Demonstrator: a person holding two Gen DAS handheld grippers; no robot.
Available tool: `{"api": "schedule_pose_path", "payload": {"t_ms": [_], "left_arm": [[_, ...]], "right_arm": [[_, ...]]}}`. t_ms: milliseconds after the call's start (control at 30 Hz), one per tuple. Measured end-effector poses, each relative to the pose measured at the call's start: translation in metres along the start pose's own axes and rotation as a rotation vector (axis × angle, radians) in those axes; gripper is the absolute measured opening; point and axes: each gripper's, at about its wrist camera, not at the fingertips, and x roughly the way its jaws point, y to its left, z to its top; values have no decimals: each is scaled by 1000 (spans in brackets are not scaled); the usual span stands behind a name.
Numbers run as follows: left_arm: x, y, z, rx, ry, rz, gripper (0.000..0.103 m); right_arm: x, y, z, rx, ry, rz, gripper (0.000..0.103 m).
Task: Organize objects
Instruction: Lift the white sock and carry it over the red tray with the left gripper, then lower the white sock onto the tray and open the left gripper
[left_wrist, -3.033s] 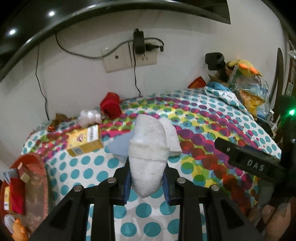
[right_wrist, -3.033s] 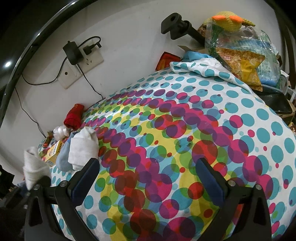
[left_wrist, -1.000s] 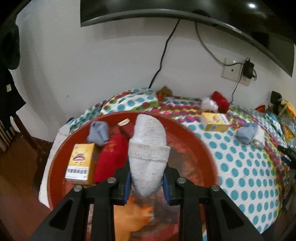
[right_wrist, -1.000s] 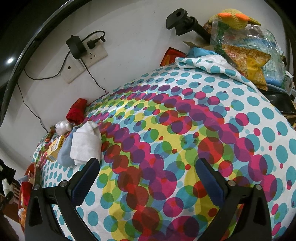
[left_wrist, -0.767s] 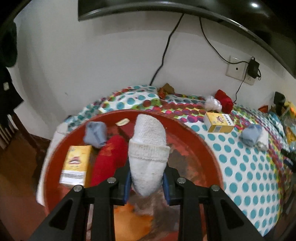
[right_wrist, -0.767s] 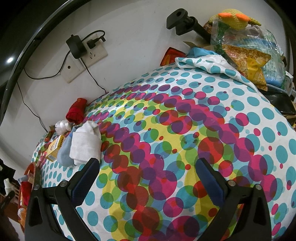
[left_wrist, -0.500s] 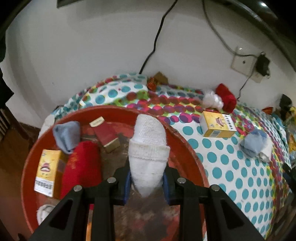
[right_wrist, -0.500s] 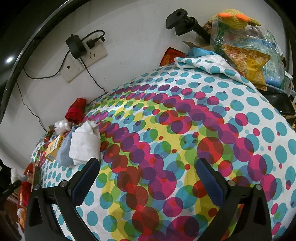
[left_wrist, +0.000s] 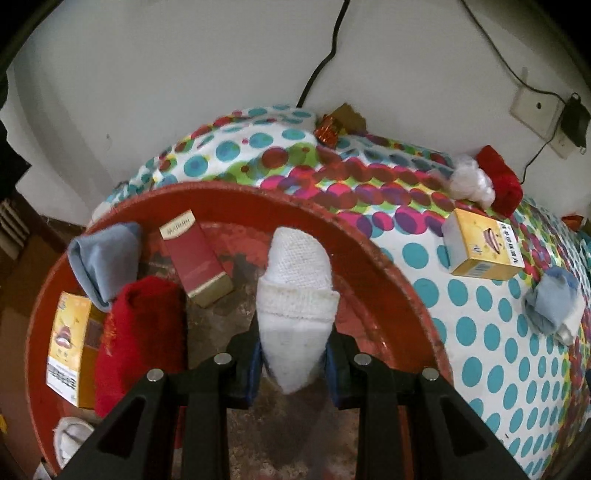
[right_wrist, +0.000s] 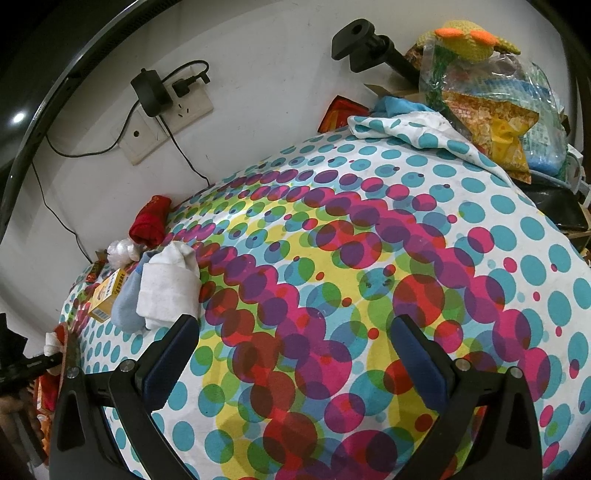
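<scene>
1. While my left gripper (left_wrist: 291, 360) is clamped on the white sock (left_wrist: 295, 295), it's over the red tray (left_wrist: 388, 266).
2. Tray's got a blue sock (left_wrist: 99, 262), red sock (left_wrist: 144, 328), maroon box (left_wrist: 195, 258), yellow box (left_wrist: 68, 343).
3. My right gripper (right_wrist: 295, 354) gapes wide, nothing in it, over the dotted cloth (right_wrist: 369, 258).

Tray (left_wrist: 413, 291) centre bare; red box (left_wrist: 197, 264), red sock (left_wrist: 142, 332) crowd left.

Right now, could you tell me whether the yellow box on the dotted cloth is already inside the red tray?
No, that yellow box sits on the dotted cloth, outside the red tray.
</scene>
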Motion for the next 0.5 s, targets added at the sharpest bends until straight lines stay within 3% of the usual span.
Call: {"api": "schedule_pose_path", "payload": {"t_ms": [267, 500], "left_arm": [[10, -1, 0, -13, 35, -32, 40], [-27, 13, 6, -25, -58, -77, 43]], "right_arm": [[0, -1, 1, 0, -1, -6, 103], [0, 0, 1, 0, 0, -5, 103]]}}
